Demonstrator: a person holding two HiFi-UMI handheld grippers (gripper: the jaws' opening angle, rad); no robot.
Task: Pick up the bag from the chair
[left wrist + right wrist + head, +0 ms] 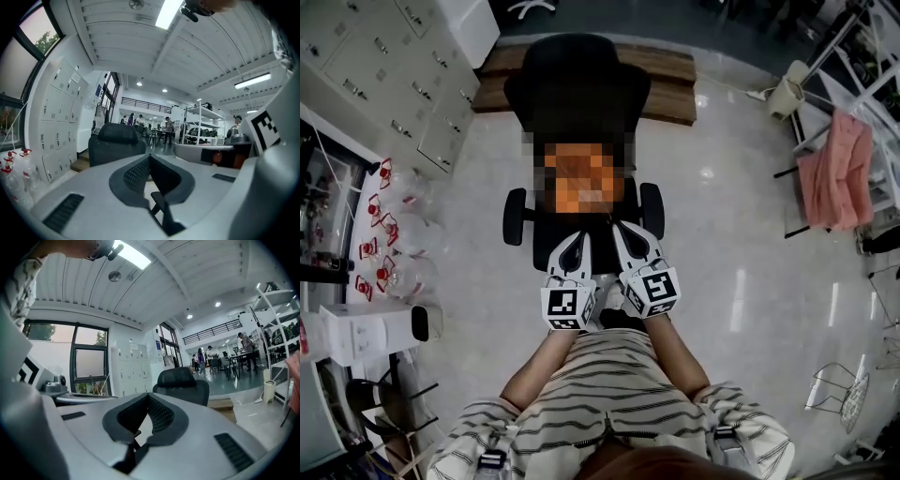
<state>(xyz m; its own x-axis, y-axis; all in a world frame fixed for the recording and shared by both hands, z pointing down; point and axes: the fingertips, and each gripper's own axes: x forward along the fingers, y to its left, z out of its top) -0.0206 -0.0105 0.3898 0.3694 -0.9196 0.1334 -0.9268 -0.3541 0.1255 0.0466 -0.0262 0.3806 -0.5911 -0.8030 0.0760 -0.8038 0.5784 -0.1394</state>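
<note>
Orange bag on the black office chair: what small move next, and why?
Probably open both jaws first: the left gripper and right gripper are shut and empty, tips at the seat's front, just short of the orange bag on the black office chair.

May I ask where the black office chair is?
In the head view, the black office chair stands centre, ahead of the left gripper and right gripper, a wooden step behind it.
</note>
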